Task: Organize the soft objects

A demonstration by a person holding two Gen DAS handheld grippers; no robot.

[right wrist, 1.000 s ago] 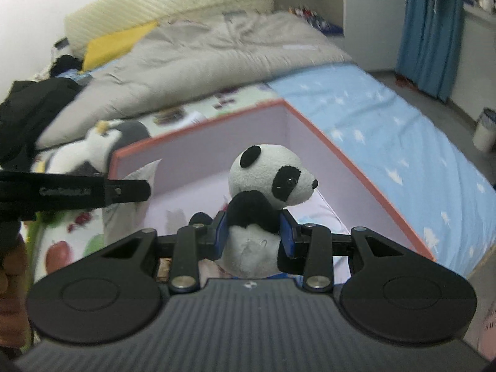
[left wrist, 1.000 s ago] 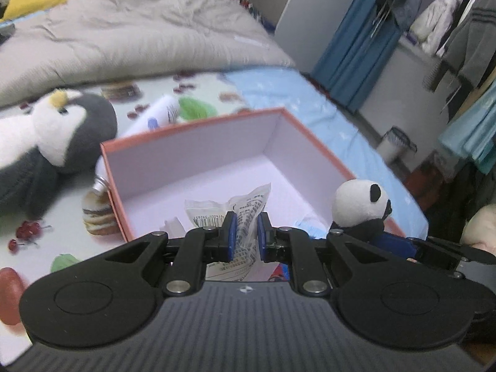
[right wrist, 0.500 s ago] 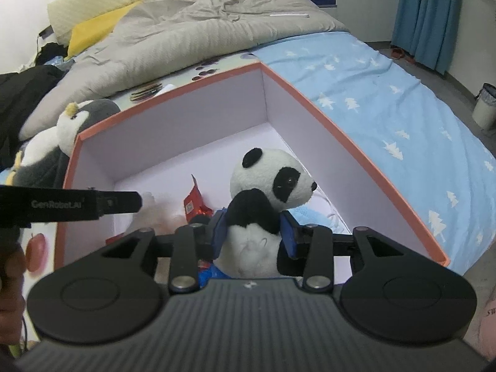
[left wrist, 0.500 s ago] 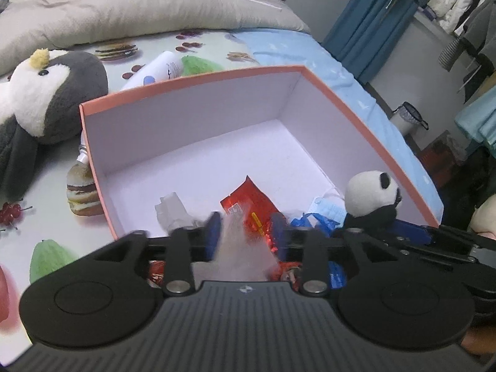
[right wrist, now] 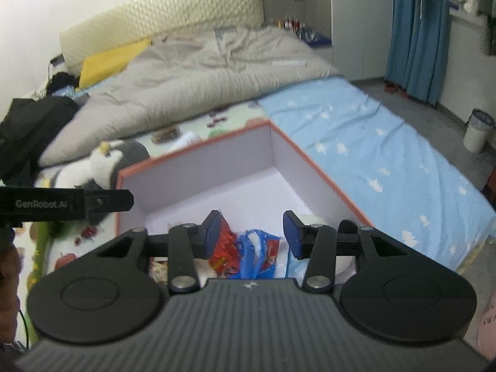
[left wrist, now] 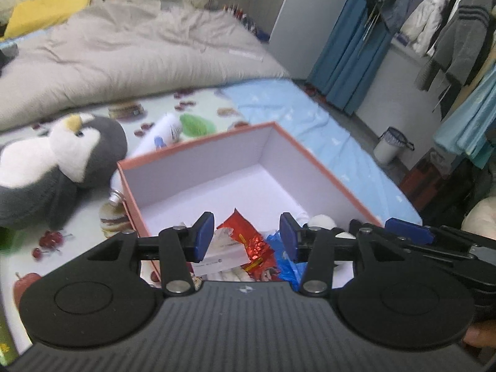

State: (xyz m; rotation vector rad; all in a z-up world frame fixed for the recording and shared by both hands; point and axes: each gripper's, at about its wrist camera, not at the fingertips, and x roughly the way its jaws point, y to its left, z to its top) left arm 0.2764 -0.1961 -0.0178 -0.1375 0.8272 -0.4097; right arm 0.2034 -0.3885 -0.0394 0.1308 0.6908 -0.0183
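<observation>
Bedroom scene from the left wrist camera: a bed with a rumpled grey duvet and a yellow pillow at the far end, clothes hanging along the right wall beside a blue curtain. On the fruit-printed sheet sits an open box with an orange rim and pale walls. A plush penguin lies just left of the box, and a white tube lies behind it. The left gripper hovers above the near end of the box; its blue-padded fingers stand apart, having just been opening, with nothing pinched between them. Below them in the box lie a red snack wrapper, a crumpled clear packet and a blue bag. A white plush shape shows behind the right finger. The other gripper's dark arms reach in from the right.

From the right wrist camera, the same bed runs away toward a cream padded headboard, with a pale blue star-printed sheet on the right. The right gripper hangs over the box; its fingers are apart, having just been opening, and grip nothing. The red wrapper and blue bag lie in the box beneath. A pale plush shape sits behind the right finger, mostly hidden. The penguin lies left of the box.
</observation>
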